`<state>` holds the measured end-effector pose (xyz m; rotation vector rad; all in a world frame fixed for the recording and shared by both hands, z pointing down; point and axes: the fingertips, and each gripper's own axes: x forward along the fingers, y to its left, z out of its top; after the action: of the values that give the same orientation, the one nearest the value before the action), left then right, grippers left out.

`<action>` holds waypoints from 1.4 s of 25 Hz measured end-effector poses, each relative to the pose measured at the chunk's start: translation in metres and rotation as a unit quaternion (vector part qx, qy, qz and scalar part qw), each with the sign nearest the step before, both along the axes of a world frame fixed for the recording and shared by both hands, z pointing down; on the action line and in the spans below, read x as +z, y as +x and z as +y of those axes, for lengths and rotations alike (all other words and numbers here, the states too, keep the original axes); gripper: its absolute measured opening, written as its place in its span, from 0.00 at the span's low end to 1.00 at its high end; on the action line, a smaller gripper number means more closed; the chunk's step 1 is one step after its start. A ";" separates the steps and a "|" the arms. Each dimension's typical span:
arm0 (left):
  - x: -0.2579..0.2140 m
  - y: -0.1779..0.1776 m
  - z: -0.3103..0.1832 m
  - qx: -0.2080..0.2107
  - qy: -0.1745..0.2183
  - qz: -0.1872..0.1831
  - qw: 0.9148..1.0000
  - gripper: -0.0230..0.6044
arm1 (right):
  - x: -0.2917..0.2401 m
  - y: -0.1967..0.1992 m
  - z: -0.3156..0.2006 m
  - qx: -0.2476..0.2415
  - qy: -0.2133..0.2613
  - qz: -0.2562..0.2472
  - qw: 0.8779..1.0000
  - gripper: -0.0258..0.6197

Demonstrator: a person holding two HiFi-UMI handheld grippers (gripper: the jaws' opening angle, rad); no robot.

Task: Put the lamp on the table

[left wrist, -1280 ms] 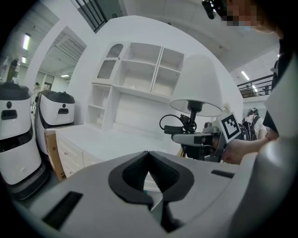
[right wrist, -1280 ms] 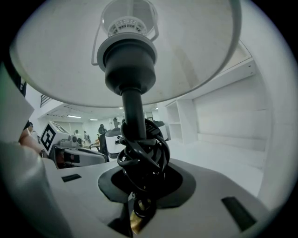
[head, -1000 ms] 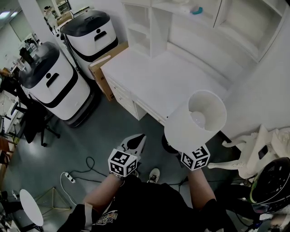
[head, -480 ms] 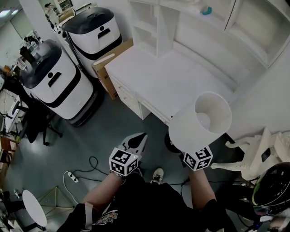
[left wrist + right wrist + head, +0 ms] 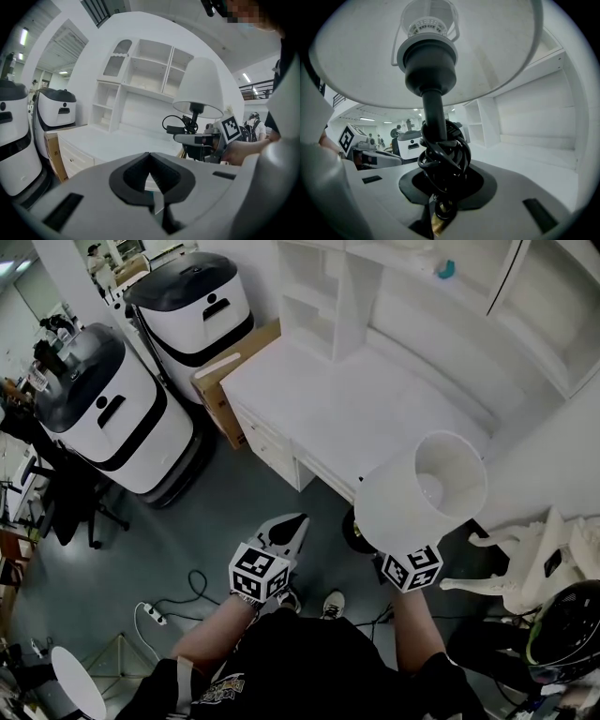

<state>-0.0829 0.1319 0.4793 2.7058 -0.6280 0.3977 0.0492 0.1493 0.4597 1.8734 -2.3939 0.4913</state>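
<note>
The right tool (image 5: 440, 190) clamps the lamp (image 5: 412, 501) by its stem, shade upright above it (left tool (image 5: 292, 526) together, empty).

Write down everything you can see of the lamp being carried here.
The lamp has a white, tapered, open-topped shade, a pale bulb inside, a black socket and thin black stem, with black cable coiled round the stem. It hangs upright in the air, clamped at the stem by the right gripper, not yet on the white table.

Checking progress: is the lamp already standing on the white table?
No, the right gripper holds the lamp by its stem, clear of the table.
</note>
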 end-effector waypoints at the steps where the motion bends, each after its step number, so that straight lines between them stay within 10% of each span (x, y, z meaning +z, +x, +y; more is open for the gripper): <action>1: 0.000 -0.001 -0.005 0.003 0.000 0.001 1.000 0.05 | 0.000 -0.001 -0.004 0.003 0.000 0.000 1.000 0.20; 35: -0.002 -0.030 -0.081 0.099 0.001 0.012 0.995 0.05 | 0.000 -0.034 -0.085 0.066 -0.007 0.005 0.998 0.20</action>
<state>-0.1125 0.0506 0.4768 2.7806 -0.3539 0.4135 0.0147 0.0640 0.4596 2.0319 -2.2647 0.5034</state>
